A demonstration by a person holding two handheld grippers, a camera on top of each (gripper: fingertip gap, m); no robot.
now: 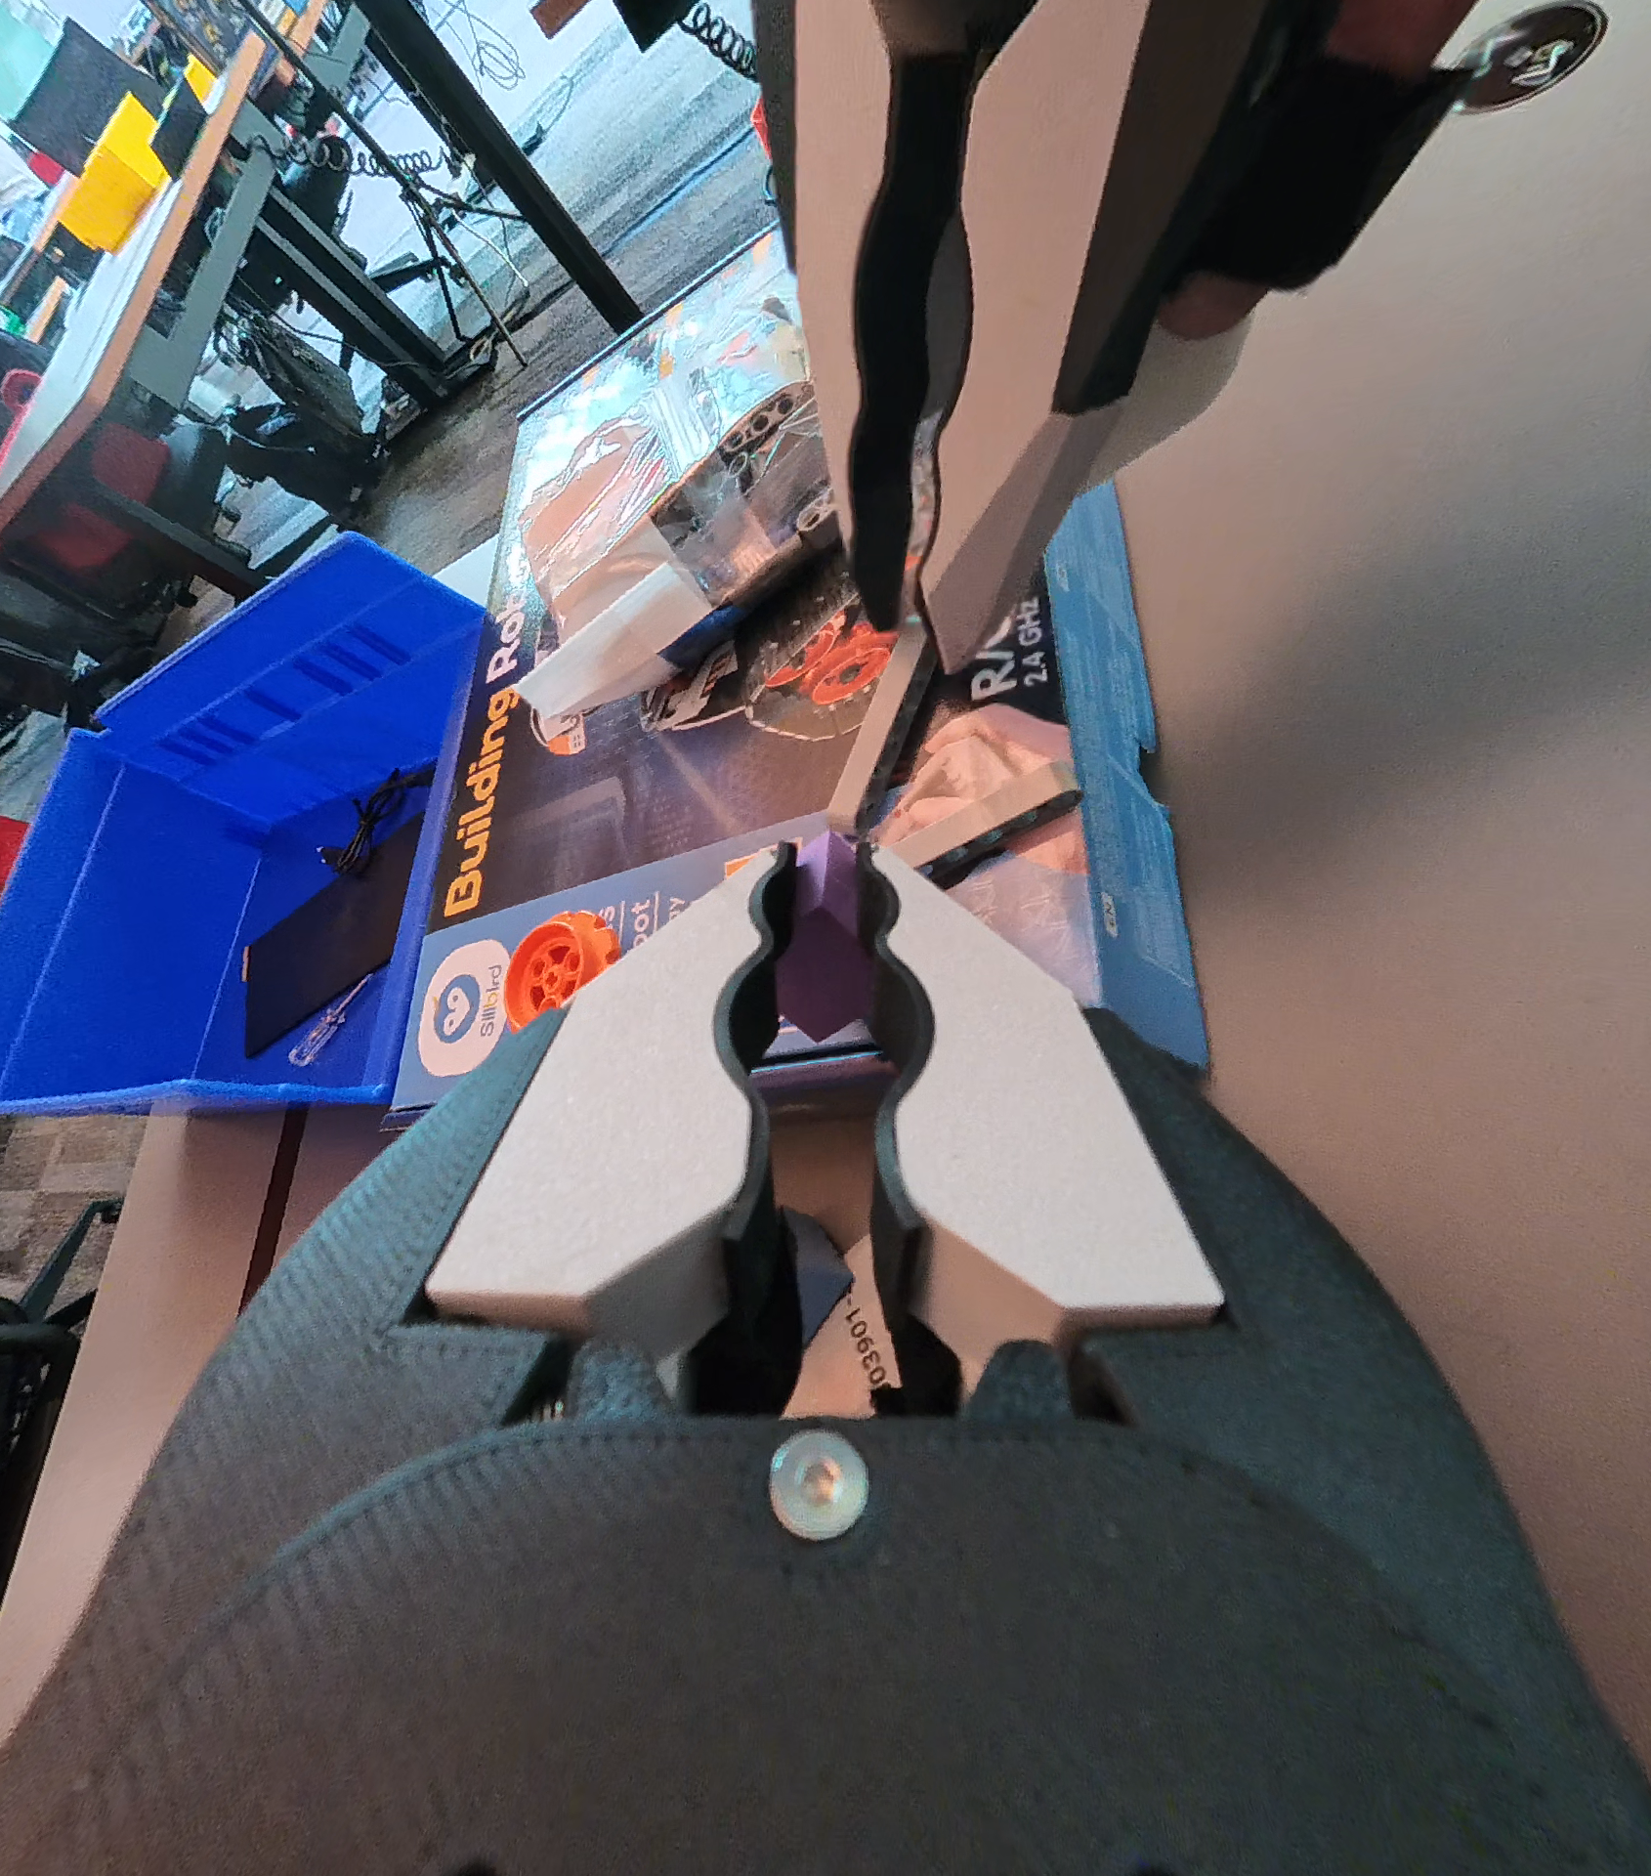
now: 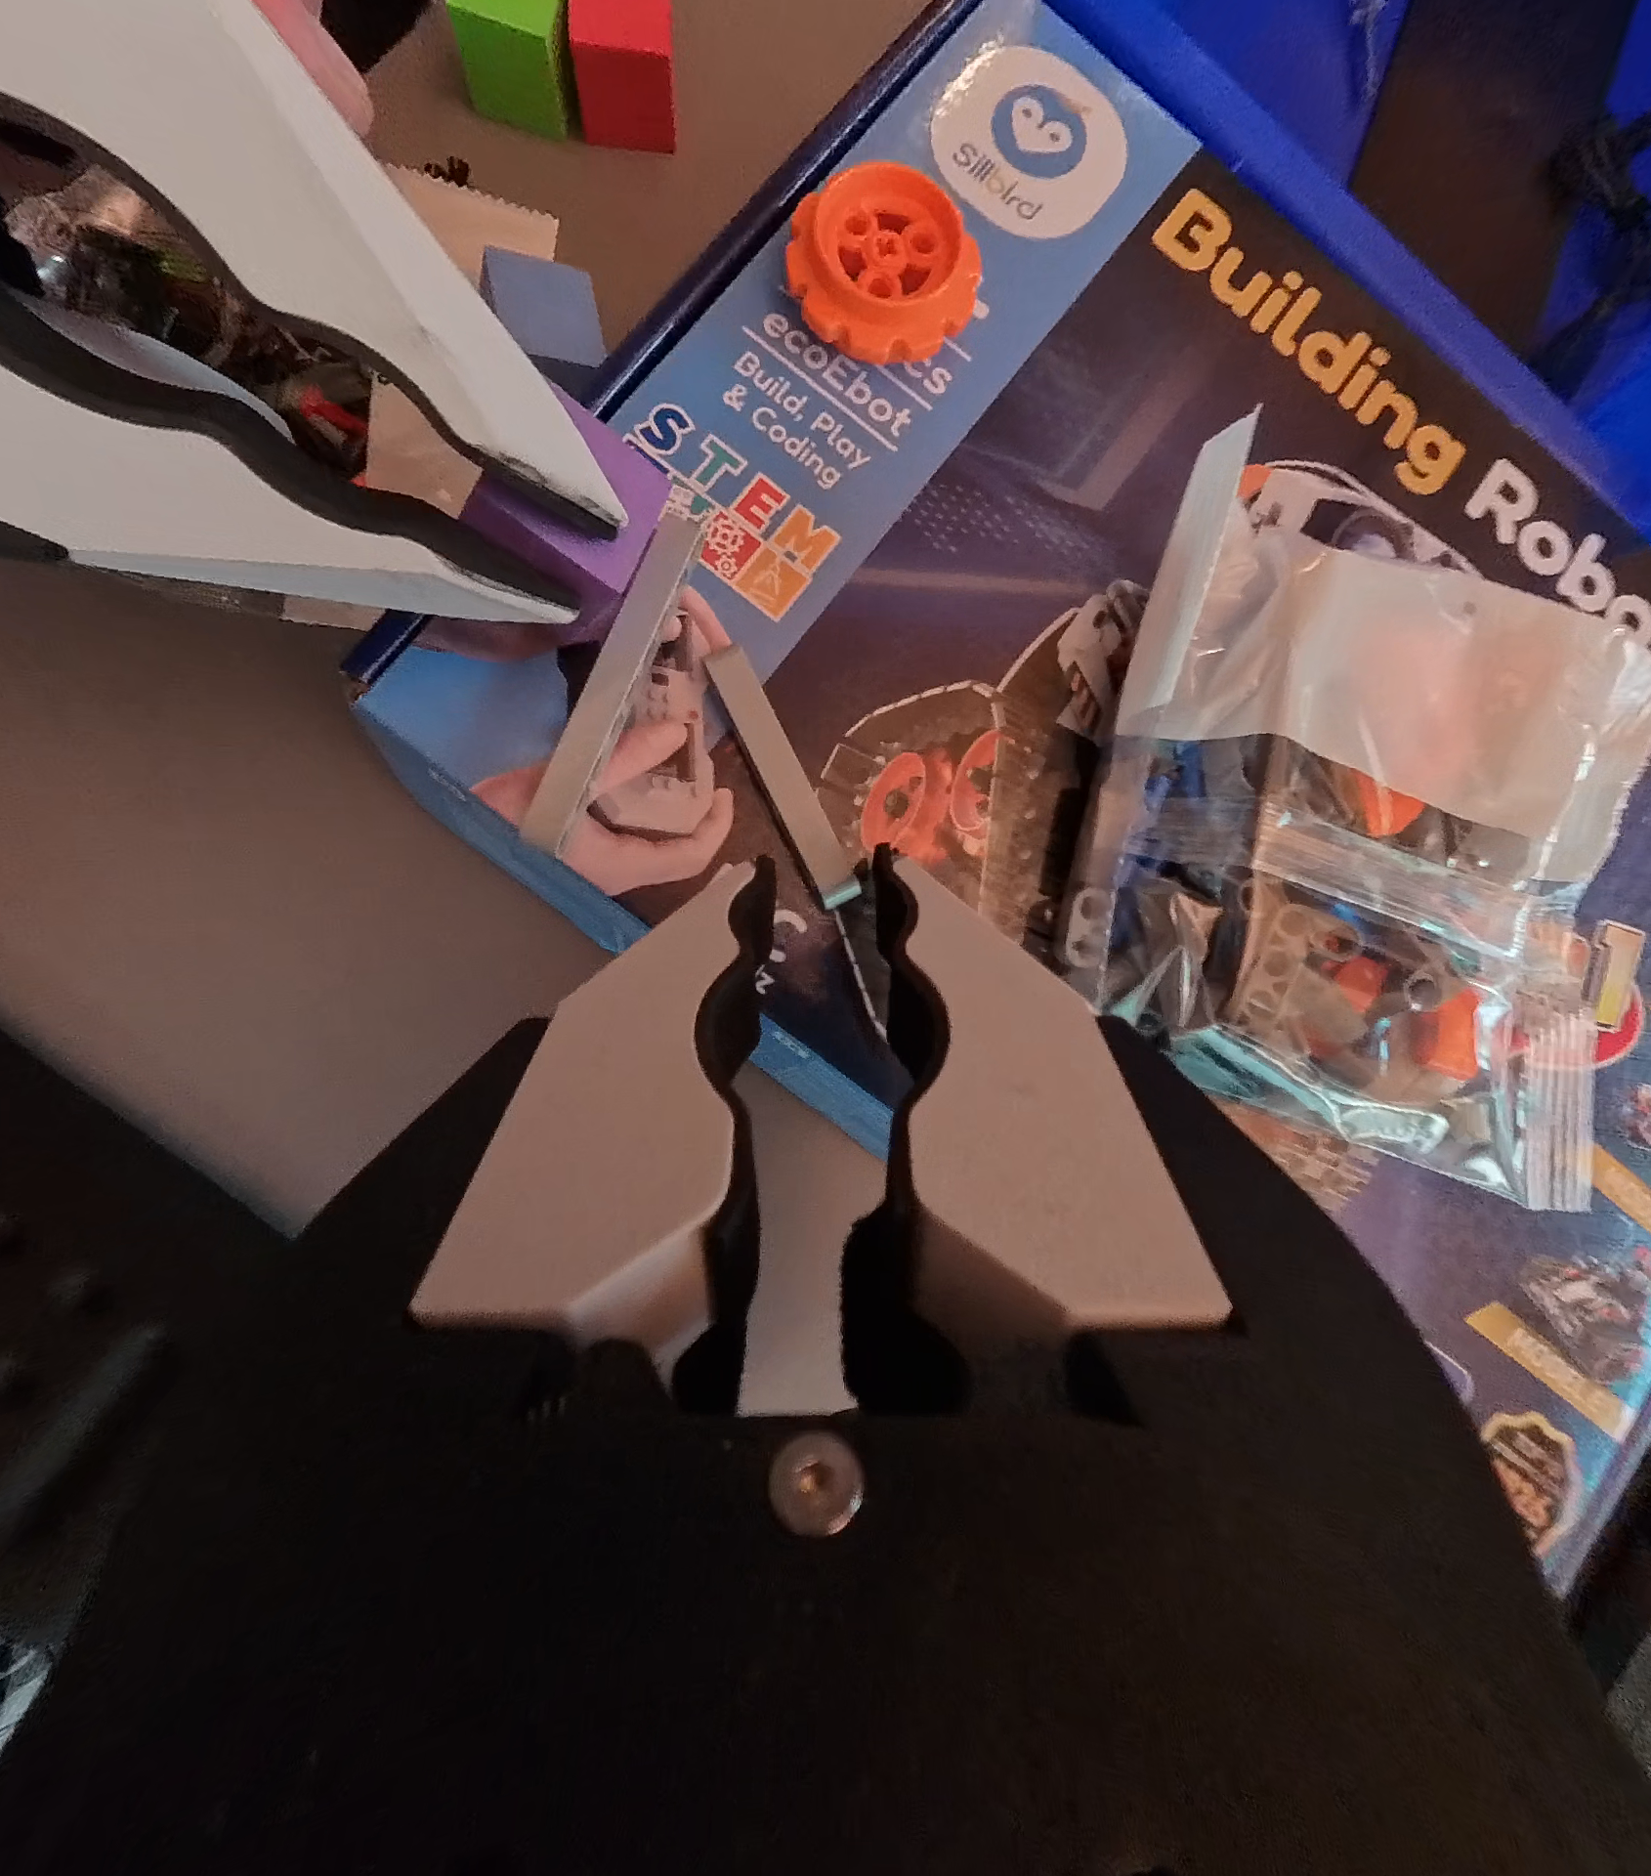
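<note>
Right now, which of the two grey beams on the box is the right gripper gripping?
The grey beam nearer the bag of parts; the right gripper pinches its near end. The other beam leans by the purple block.

Left gripper (image 1: 821, 893), grey fingers on black textured body: jaws nearly closed, clamping something at the tips. Right gripper (image 2: 821, 878), same build: jaws narrow, pinching at the tips, angled down toward left gripper's tips. Gloved hand (image 1: 1309, 183) grips the right gripper.

The left gripper (image 1: 821, 873) clamps a purple block (image 1: 819, 949); the right gripper (image 2: 821, 878) pinches one end of a thin grey strip (image 2: 779, 772) over the printed box (image 2: 1055, 629)
</note>
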